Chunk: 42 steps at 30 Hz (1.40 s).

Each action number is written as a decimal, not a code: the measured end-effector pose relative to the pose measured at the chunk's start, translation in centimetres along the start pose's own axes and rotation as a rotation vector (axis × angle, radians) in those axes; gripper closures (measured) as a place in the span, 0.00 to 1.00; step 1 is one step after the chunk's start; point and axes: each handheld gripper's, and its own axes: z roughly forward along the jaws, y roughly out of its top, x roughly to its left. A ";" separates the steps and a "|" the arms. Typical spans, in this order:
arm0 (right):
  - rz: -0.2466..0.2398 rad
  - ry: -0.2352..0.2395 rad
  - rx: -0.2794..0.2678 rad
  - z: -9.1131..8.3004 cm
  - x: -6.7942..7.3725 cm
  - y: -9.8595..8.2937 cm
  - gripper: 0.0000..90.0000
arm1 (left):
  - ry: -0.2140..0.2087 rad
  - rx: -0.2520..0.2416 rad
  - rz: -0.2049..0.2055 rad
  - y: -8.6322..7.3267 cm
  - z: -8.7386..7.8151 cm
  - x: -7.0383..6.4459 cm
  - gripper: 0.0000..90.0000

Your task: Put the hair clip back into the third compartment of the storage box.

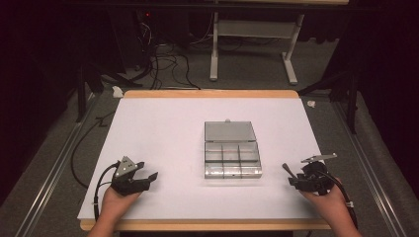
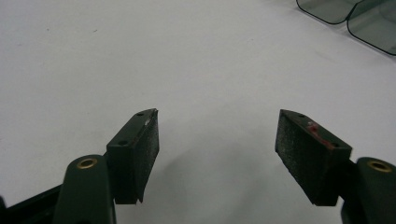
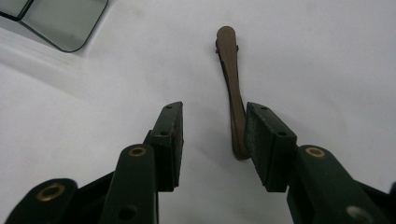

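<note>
A clear plastic compartment box (image 1: 232, 159) stands open at the table's middle, its lid (image 1: 230, 132) laid back on the far side. My left gripper (image 1: 147, 169) (image 2: 217, 126) rests at the near left, open wide, with bare white table between its jaws. My right gripper (image 1: 292, 177) (image 3: 213, 114) sits at the near right, open. A slim brown hair clip (image 3: 232, 79) (image 1: 286, 169) lies on the table between its jaws, close against the right-hand one, its rounded end pointing away. The other jaw stands clear of the clip.
The white table top (image 1: 163, 128) has a wooden edge all round. Rounded corners of the clear box show in the left gripper view (image 2: 369, 23) and the right gripper view (image 3: 65, 23). Beyond the table are floor cables (image 1: 163, 64) and a white desk frame (image 1: 252, 44).
</note>
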 end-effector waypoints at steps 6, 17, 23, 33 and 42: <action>0.014 0.010 0.018 0.0 -0.4 0.1 0.65 | 0.000 0.001 -0.002 0.0 0.0 0.0 0.33; 0.002 0.023 0.070 -0.1 -0.4 0.6 0.64 | 0.002 -0.001 -0.003 0.0 0.0 0.0 0.29; 0.001 0.031 0.102 -0.5 -0.5 0.9 0.64 | 0.005 0.000 -0.006 0.0 0.0 0.0 0.26; -0.012 0.033 0.134 -0.4 -0.5 1.4 0.64 | 0.010 -0.001 -0.004 0.0 0.0 0.0 0.23; -0.025 0.034 0.164 -0.3 -0.4 2.0 0.64 | 0.004 -0.002 -0.009 0.0 0.0 0.0 0.20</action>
